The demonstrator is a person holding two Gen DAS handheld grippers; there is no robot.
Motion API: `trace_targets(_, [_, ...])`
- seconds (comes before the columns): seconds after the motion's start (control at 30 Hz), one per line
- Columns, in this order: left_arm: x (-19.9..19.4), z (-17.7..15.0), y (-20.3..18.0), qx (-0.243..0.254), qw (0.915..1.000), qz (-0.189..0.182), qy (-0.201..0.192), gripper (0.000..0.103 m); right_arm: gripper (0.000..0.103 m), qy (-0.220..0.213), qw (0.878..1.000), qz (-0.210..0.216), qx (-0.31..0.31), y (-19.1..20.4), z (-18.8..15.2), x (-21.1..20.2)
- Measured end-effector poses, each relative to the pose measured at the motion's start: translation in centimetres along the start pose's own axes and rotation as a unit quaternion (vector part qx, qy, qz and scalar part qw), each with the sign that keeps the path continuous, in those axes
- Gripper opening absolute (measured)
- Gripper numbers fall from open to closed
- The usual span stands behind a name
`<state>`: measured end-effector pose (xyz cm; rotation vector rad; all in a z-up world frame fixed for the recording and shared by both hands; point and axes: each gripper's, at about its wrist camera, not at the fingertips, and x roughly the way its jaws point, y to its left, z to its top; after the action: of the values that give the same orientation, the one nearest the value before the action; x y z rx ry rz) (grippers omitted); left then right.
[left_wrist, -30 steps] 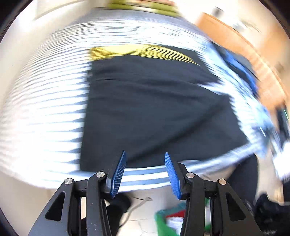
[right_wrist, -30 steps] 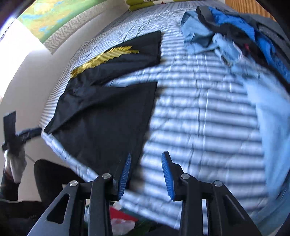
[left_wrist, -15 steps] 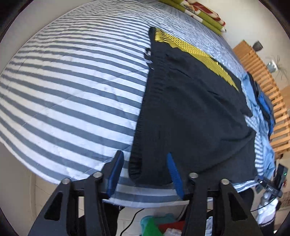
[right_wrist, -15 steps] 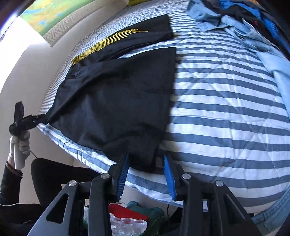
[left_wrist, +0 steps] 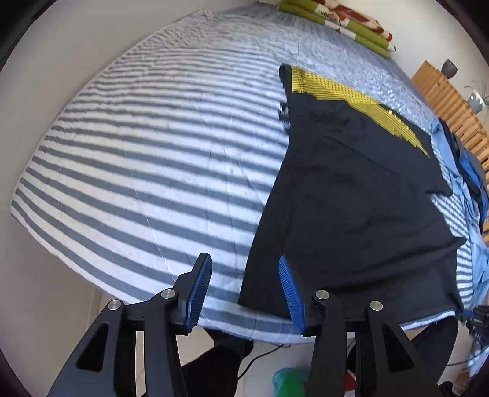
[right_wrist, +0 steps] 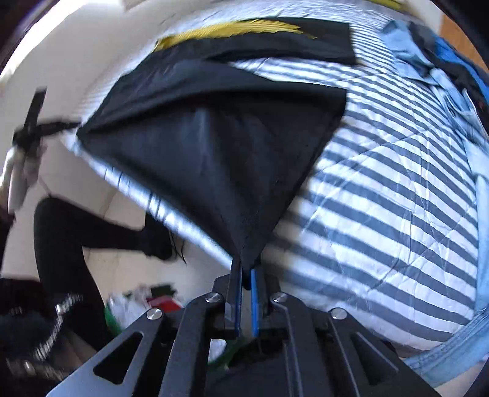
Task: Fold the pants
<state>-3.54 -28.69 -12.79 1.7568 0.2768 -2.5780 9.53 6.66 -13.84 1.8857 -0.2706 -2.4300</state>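
Black pants (left_wrist: 351,198) with a yellow patterned band lie spread on the striped bedcover (left_wrist: 152,171). My left gripper (left_wrist: 244,274) hovers over their near left corner. Its jaws are opening, and the corner lies between the blue pads (left_wrist: 200,284) without being pressed. In the right wrist view my right gripper (right_wrist: 246,274) is closing on the other near corner of the pants (right_wrist: 214,152). The cloth is pinched between its fingers and rises from the bed in a taut tent. The left gripper is a blur at the far left of that view.
A heap of blue and dark clothes (right_wrist: 428,45) lies on the right side of the bed. A folded green and red blanket (left_wrist: 336,18) sits at the far end, and a wooden slatted frame (left_wrist: 449,100) stands behind. Past the bed's near edge are a person's black-clad legs (right_wrist: 61,232) and a green bag (left_wrist: 287,381).
My right gripper has closed on the pants corner and pulled it up off the bed. The left gripper has drifted left along the bed edge, with the other corner still between its fingers.
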Motion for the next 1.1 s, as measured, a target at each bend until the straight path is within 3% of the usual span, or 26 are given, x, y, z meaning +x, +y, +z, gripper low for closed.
trace_targets(0.17, [-1.3,2.7,-2.3,0.034,0.9991,-0.021,-0.018,0.049,0.032,-0.052,0.998,0.014,0.019,-1.7,1.0,-5.1])
trace_targets(0.27, [-1.8,3.1,-6.9,0.079,0.9942,-0.069,-0.022,0.048,0.032,-0.086,0.994,0.013,0.070,-3.8,2.1,-6.3])
trace_targets(0.37, [-1.6,2.5,-13.3,0.159,0.9817,-0.103,-0.021,0.048,0.032,-0.102,0.988,0.023,0.115,-5.4,2.6,-5.8])
trace_targets(0.47, [-1.5,1.2,-18.9,0.202,0.9696,-0.138,-0.007,0.048,0.032,-0.108,0.983,0.030,0.145,-7.1,3.4,-5.9])
trace_targets(0.53, [-1.9,-0.5,-22.6,0.229,0.9585,-0.170,0.005,0.048,0.032,-0.123,0.980,0.032,0.151,-7.8,4.0,-6.5])
trace_targets(0.7, [-2.1,-7.5,-31.9,0.310,0.9186,-0.242,0.038,0.048,0.032,-0.133,0.978,0.045,0.153,-9.8,5.4,-5.9])
trace_targets(0.73, [-2.0,-9.0,-33.3,0.348,0.8977,-0.264,0.057,0.048,0.032,-0.131,0.977,0.057,0.160,-10.5,5.9,-5.2])
trace_targets(0.8, [-1.4,-11.8,-36.0,0.379,0.8836,-0.266,0.069,0.048,0.032,-0.128,0.973,0.082,0.176,-11.5,6.8,-4.0])
trace_targets(0.9, [-0.8,-14.7,-38.7,0.401,0.8724,-0.267,0.084,0.049,0.032,-0.121,0.968,0.110,0.189,-12.4,8.5,-2.1])
trace_targets(1.0, [0.3,-16.0,-40.5,0.417,0.8708,-0.247,0.082,0.049,0.032,-0.103,0.969,0.128,0.182,-12.5,10.1,-0.2])
trace_targets(1.1, [2.0,-16.7,-41.5,0.425,0.8722,-0.223,0.093,0.048,0.032,-0.088,0.973,0.118,0.179,-12.3,11.2,1.2])
